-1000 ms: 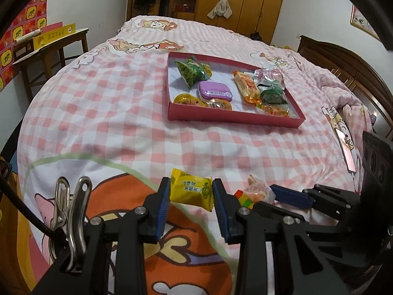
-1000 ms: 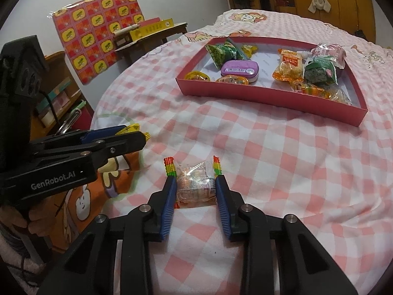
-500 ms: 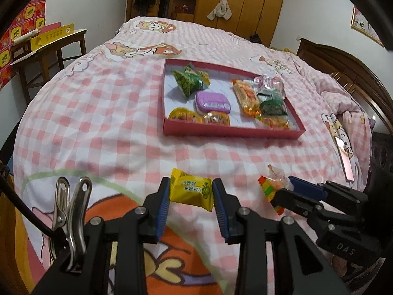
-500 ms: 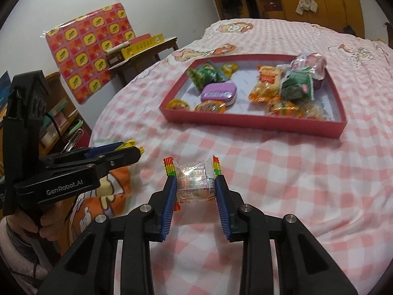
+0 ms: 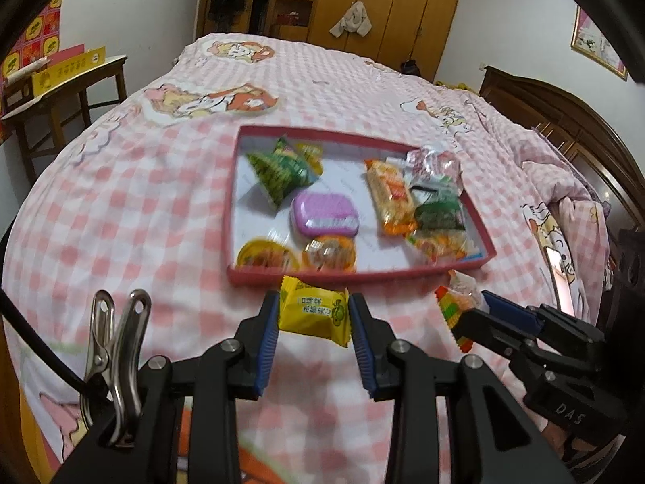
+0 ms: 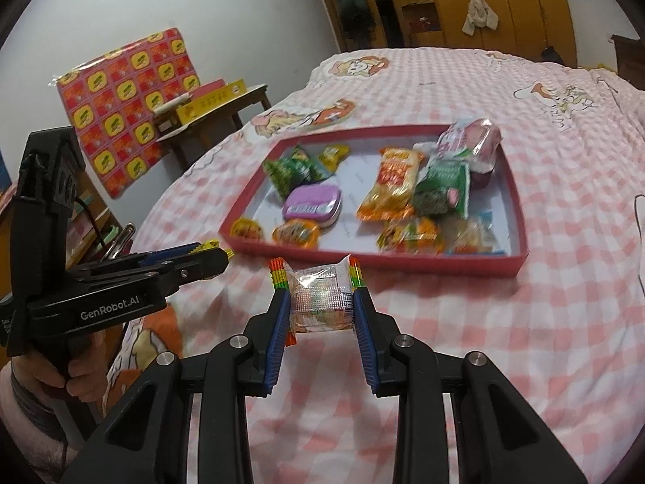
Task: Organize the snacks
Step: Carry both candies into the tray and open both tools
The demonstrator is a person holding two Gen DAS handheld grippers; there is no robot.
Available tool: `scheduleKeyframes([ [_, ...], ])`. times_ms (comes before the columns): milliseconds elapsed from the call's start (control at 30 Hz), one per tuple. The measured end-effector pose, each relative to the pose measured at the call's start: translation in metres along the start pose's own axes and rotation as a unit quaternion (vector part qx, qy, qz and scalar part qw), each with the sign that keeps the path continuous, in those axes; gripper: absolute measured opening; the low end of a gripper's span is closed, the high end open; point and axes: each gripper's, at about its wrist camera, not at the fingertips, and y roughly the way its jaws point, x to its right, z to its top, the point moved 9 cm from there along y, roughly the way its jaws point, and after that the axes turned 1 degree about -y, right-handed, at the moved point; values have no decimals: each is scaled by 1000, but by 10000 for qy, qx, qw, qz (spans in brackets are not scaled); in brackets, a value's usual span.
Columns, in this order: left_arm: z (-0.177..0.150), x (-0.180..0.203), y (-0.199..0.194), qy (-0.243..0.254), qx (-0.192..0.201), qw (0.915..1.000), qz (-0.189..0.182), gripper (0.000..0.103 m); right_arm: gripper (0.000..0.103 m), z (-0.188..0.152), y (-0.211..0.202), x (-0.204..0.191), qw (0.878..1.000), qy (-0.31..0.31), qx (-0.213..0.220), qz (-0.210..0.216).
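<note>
Over the bed, short of the red tray (image 5: 238,218): two snacks are carried.
Left gripper (image 5: 314,314): clamped across the yellow packet (image 5: 316,314), held mid-body between the pads.
Right gripper (image 6: 321,302): clenched on the clear packet (image 6: 320,302).
Handling: judged light, soft, crinkly; best pinched at the middle.

Both views are lit evenly by soft, fairly bright indoor light, and no hard shadows are cast on the pink checked bedspread (image 5: 121,209). Strong fisheye bending is seen towards the edges, where black vignetting closes in at the corners. Motion blur is spread over the red tray (image 6: 520,218) and its snacks (print on the wrappers cannot be read there). Small glints are caught on the clear-wrapped snack (image 6: 320,302) and the metal clip (image 5: 117,347).
</note>
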Motion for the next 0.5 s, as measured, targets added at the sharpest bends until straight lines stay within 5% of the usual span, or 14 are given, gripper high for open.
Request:
scheduleKeyframes([
  [500,68,23,52,192,90,9998,39,36,33,33,28,29,9997,162,88,-159],
])
